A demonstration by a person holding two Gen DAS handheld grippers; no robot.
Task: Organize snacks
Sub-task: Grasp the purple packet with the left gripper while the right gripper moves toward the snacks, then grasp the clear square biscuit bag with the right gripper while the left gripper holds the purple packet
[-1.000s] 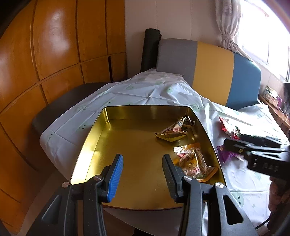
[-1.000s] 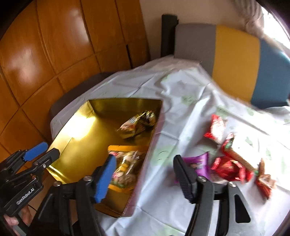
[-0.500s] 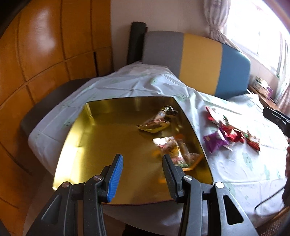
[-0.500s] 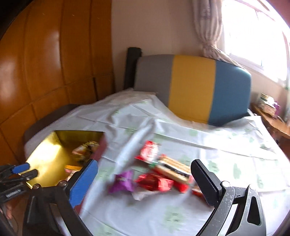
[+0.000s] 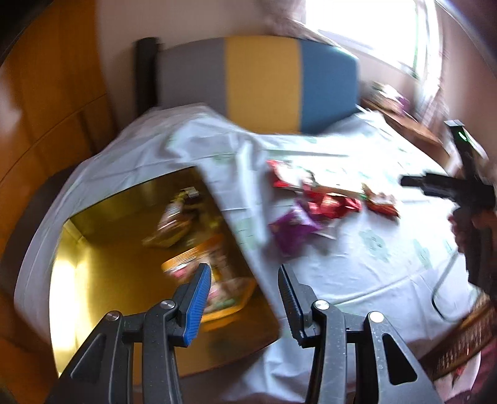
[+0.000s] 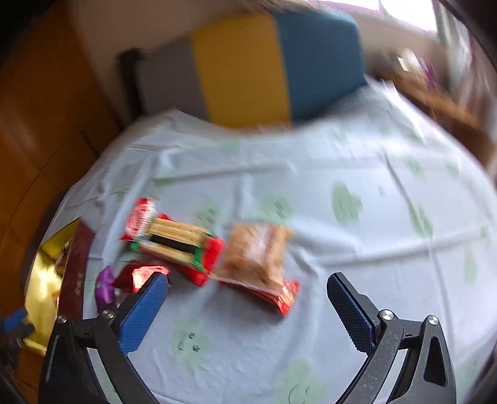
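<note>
Daylight enters through blown-out window (image 5: 366, 28) at upper right. Glare on shiny gold metal tray (image 5: 71, 279). Both fisheye views motion-blurred throughout; edges curved, corners vignetted dark.

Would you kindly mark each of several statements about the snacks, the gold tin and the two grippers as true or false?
1. The right gripper holds a snack. False: its jaws stand wide apart and empty above the tablecloth, having just been opening.
2. Some snacks already lie inside the gold tin. True.
3. A purple packet lies on the tablecloth beside the tin. True.
4. The cracker pack lies inside the tin. False: it lies on the tablecloth among the loose snacks.
5. The left gripper is clamped on a packet. False: nothing is between its jaws.
</note>
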